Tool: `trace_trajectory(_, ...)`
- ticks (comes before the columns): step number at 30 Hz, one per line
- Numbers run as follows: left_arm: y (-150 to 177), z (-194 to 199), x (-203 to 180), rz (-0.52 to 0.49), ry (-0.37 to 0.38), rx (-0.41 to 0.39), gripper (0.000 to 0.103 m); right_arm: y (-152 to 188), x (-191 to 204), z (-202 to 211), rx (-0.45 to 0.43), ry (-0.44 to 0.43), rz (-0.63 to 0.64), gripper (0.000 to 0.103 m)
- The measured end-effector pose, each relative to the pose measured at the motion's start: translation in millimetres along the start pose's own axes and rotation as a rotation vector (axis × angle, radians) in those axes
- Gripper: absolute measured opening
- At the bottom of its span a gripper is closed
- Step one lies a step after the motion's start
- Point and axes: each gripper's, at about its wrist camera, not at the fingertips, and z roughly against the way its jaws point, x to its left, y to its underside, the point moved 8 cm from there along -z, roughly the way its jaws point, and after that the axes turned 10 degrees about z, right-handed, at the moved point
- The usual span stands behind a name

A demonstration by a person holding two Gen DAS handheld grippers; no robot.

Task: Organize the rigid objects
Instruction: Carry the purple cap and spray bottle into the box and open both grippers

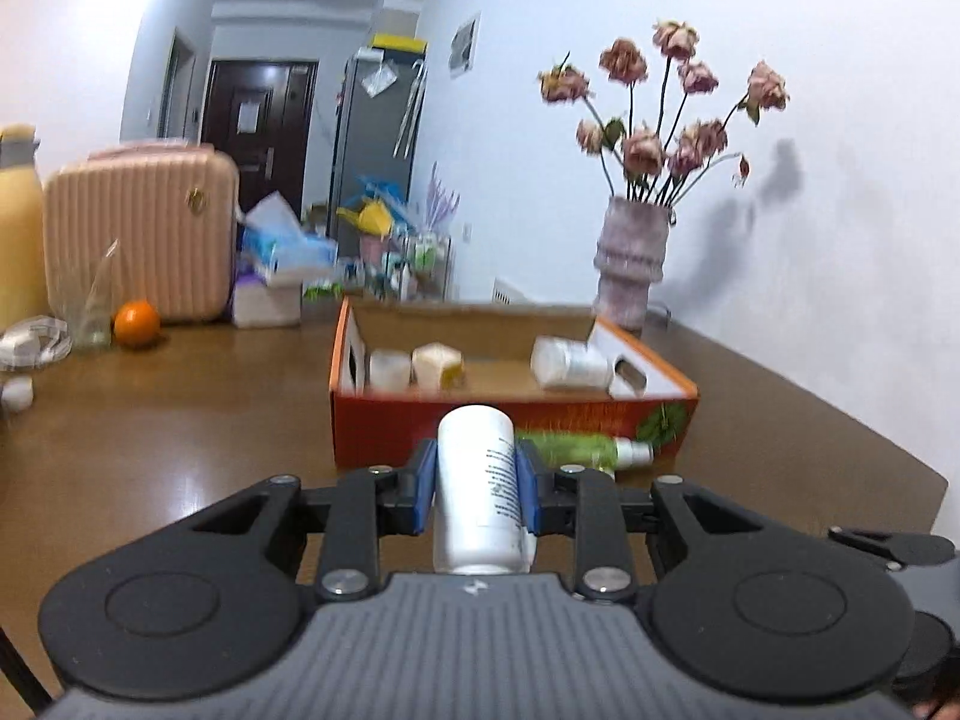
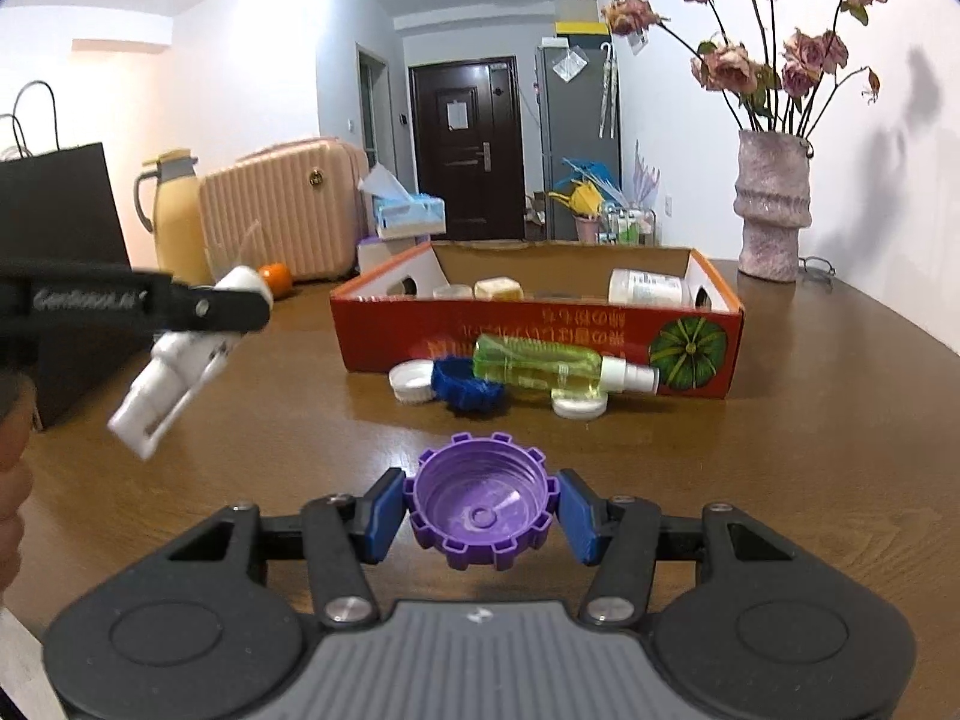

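A: The left tool [image 1: 477, 483] has its blue pads clamped on a white cylindrical plastic bottle with fine black print [image 1: 477, 492], lifted clear of the brown wooden worktop [image 1: 180, 450].

B: And the right tool [image 2: 480, 510]?

A: Its pads press on either side of a purple notched plastic cap [image 2: 480, 501], hollow side up, held above the worktop.

B: What does each camera add?

A: Only the right wrist view shows the left tool from the side: a black arm at the left edge, the bottle hanging from it tilted, its narrower end down, a hand's fingers just below. It also shows things in front of the orange cardboard box with a green pumpkin print [image 2: 540, 330]: a clear green spray bottle [image 2: 540, 363] lying flat, a blue fuzzy ring [image 2: 465, 387], two white lids [image 2: 411, 381]. The left wrist view hides most of these behind the bottle.

B: The poses?

A: Both tools point forward and slightly down toward the box.

B: Inside the box?

A: A white jar on its side [image 1: 570, 363] and two pale, small containers [image 1: 414, 366]; blur makes their type hard to tell.
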Motion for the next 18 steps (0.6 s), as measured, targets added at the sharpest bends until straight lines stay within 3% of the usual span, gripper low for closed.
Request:
trace_trajectory(6, -54.2, -54.0, -4.1, -0.015, 0.041, 0.008, 0.028, -51.4, -29.6, -19.9, -0.065, -0.007, 0.023, 0.053)
trace_trajectory(10, -83.0, -123.1, -5.8, -0.117, 0.048, 0.073, 0.028, -101.1, -60.3, -63.1, -0.076, -0.028, 0.032, 0.053)
trace_trajectory(14, -88.4, -191.4, -3.5, -0.23, 0.022, 0.161, 0.028, -140.3, -94.5, -129.7, -0.02, -0.026, 0.021, 0.054)
trace_trajectory(18, -75.6, -242.6, 2.5, -0.308, 0.01, 0.213, 0.028, -158.2, -126.0, -206.6, 0.087, -0.058, -0.061, 0.054)
